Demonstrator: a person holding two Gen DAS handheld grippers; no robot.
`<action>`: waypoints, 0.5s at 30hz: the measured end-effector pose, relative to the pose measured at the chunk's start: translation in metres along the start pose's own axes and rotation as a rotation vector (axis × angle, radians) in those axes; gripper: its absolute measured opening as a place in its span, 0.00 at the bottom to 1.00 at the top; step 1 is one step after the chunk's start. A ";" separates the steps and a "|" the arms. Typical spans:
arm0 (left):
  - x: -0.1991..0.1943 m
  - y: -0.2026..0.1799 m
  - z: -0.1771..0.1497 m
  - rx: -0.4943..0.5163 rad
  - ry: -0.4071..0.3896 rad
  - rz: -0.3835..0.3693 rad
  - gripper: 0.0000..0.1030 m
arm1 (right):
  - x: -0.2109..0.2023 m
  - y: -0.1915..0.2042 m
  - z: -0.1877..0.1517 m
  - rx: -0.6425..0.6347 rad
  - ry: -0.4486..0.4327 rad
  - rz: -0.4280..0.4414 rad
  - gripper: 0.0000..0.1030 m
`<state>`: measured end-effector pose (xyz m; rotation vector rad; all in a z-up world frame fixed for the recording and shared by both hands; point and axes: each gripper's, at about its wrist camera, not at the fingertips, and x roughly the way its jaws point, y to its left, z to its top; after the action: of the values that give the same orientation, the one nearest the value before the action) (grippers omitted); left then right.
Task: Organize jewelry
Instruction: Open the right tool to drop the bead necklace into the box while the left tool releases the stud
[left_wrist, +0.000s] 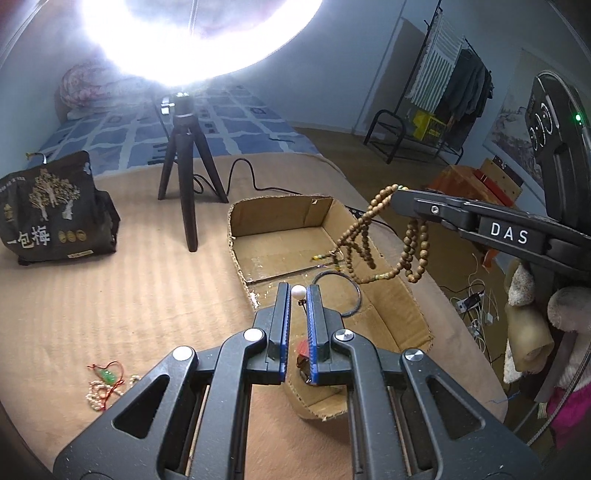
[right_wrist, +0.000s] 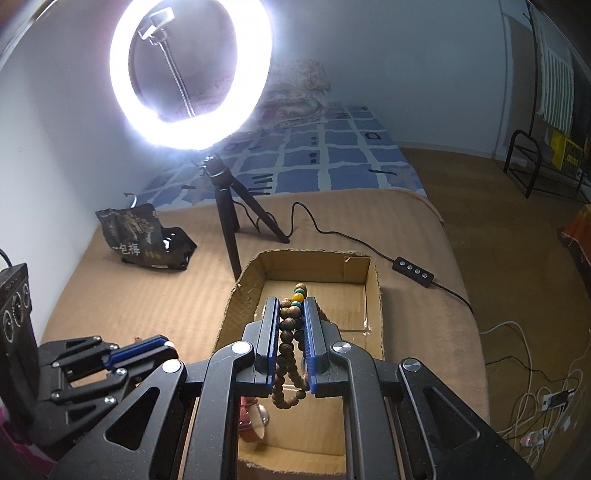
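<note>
Right gripper (right_wrist: 290, 308), lower centre of frame, clamped on wooden bead strand (right_wrist: 290, 325), loops dangling over cardboard box (right_wrist: 373, 280). Left gripper (left_wrist: 297, 295), bottom centre, nearly closed on thin pearl-tipped piece (left_wrist: 298, 293) above box's near wall. More jewelry (left_wrist: 107, 384) at lower left.

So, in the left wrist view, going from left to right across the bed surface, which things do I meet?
Dark snack bag → bead and red-cord jewelry → tripod → cardboard box → wooden bead strand hanging from the right hand-held gripper.

Wooden bead strand (right_wrist: 288, 332) dangling over open cardboard box (right_wrist: 373, 295); pearl piece (left_wrist: 298, 292) above box's near end.
</note>
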<state>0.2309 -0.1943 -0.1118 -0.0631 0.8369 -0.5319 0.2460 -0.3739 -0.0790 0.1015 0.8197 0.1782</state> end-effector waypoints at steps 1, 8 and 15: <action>0.003 -0.001 0.000 0.001 0.003 -0.002 0.06 | 0.003 -0.001 0.000 0.003 0.002 0.000 0.11; 0.014 -0.009 -0.001 0.016 0.016 -0.005 0.06 | 0.018 -0.009 -0.002 0.032 0.021 0.005 0.11; 0.018 -0.010 0.000 0.009 0.029 -0.005 0.06 | 0.023 -0.012 -0.003 0.054 0.029 0.015 0.11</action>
<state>0.2363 -0.2115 -0.1218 -0.0489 0.8625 -0.5421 0.2611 -0.3815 -0.0996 0.1566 0.8531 0.1719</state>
